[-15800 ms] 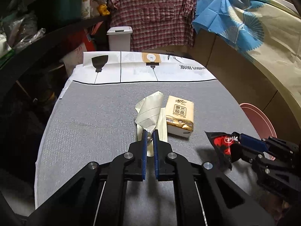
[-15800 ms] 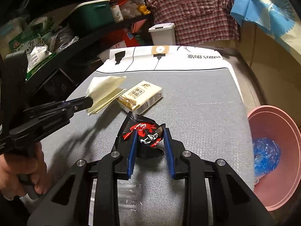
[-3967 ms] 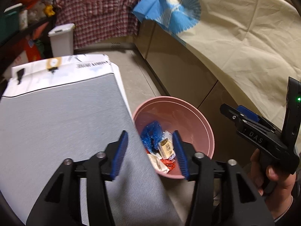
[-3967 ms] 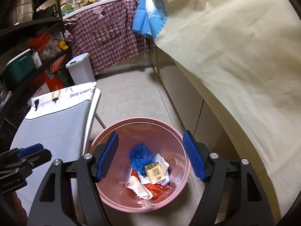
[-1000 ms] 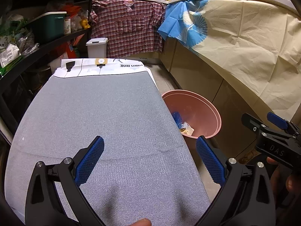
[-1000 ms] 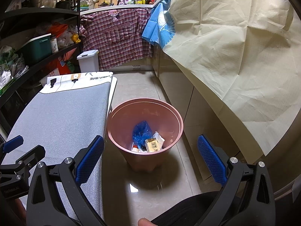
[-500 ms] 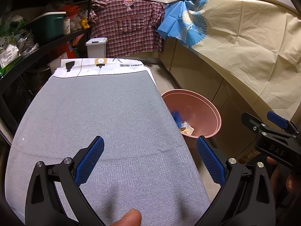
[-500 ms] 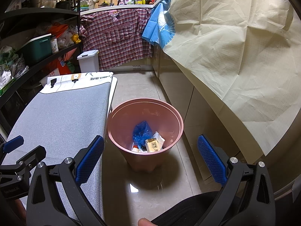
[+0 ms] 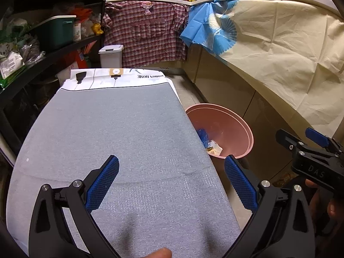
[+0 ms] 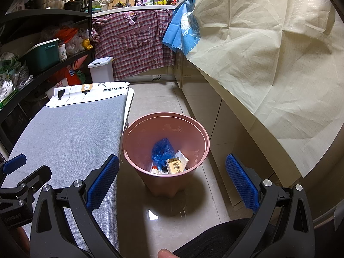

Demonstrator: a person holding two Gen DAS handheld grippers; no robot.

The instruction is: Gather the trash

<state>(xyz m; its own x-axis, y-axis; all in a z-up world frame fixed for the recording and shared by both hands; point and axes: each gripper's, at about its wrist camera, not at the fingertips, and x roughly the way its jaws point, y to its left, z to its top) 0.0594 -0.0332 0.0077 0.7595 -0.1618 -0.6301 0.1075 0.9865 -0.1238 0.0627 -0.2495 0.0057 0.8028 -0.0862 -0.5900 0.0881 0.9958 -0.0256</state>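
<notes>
Your left gripper (image 9: 171, 177) hangs over the near end of the grey table cover (image 9: 120, 129) with its blue-padded jaws spread wide and nothing between them. A fingertip (image 9: 160, 253) shows at the bottom edge of that view.

Your right gripper (image 10: 172, 177) is just as wide apart and empty, held above the tiled floor (image 10: 154, 99) with the pink waste bin (image 10: 202, 148) framed between its jaws.

The bin stands on the floor just beside the table's right edge, with the counter fronts on its other side. Inside it lies the collected trash: a crumpled blue plastic bag (image 10: 160, 151), a tan tissue packet (image 10: 175, 165) with dark print, white crumpled paper (image 10: 182, 156), and a bit of red wrapper (image 10: 159, 168) showing underneath.

From the left wrist view the table edge hides part of the bin (image 9: 232, 129), and only the blue bag (image 9: 202, 134) and a corner of the packet (image 9: 211, 149) peek out.

At the table's far end a white printed sheet (image 9: 120, 78) hangs out from under the grey cover. Beyond it a white lidded bin (image 9: 110, 56) sits before a red plaid shirt (image 9: 146, 32). A cream cloth (image 10: 268, 49) with a blue fan print drapes over the counter on your right.
</notes>
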